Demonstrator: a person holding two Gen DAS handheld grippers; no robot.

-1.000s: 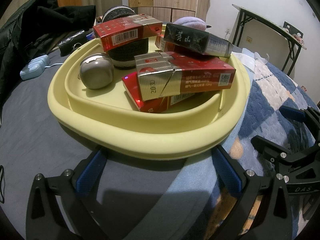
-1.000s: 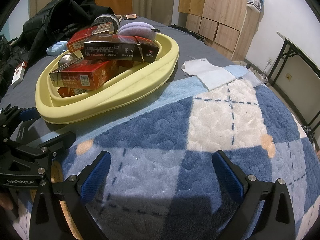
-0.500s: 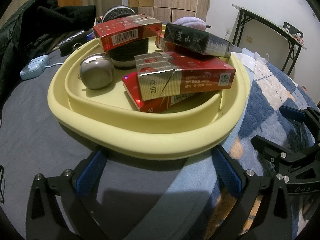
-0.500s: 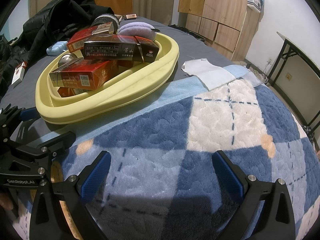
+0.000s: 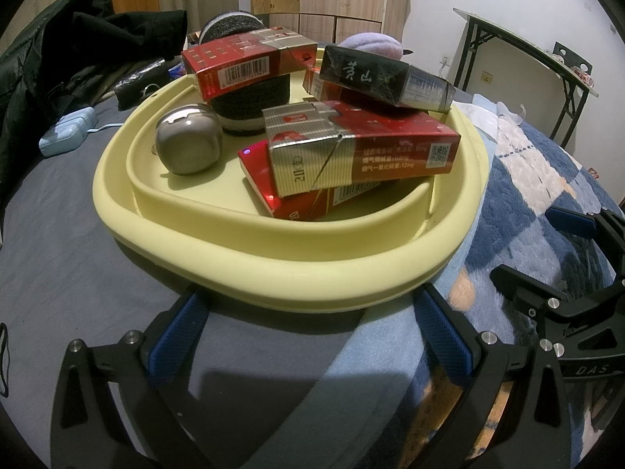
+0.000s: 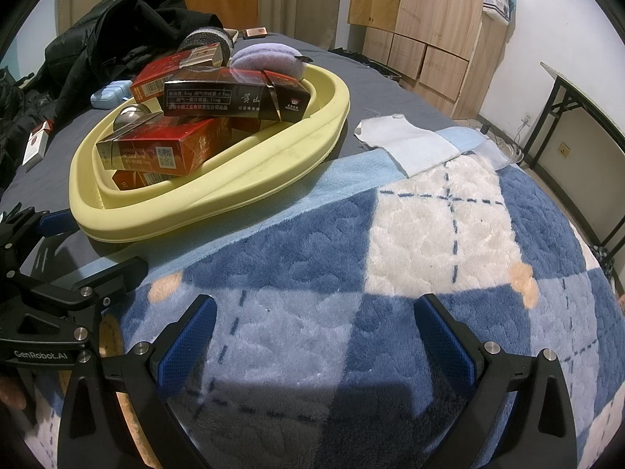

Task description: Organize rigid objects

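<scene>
Both my grippers hover open and empty beside the loaded tray on the bed.

My left gripper (image 5: 308, 336) faces the yellow tray (image 5: 273, 273) of cigarette packs (image 5: 363, 148) and a metal ball (image 5: 188, 138); my right gripper (image 6: 316, 336), jaws spread, hangs over the plaid blanket (image 6: 429, 234).

You are in a bedroom at home: a bed (image 6: 273, 51) with a grey sheet and a plaid fleece blanket (image 6: 410, 273), a dark jacket (image 6: 117, 15) heaped at its far-left corner, wooden wardrobes (image 6: 422, 19) along the wall, and a folding table (image 5: 547, 58) to the right.
</scene>
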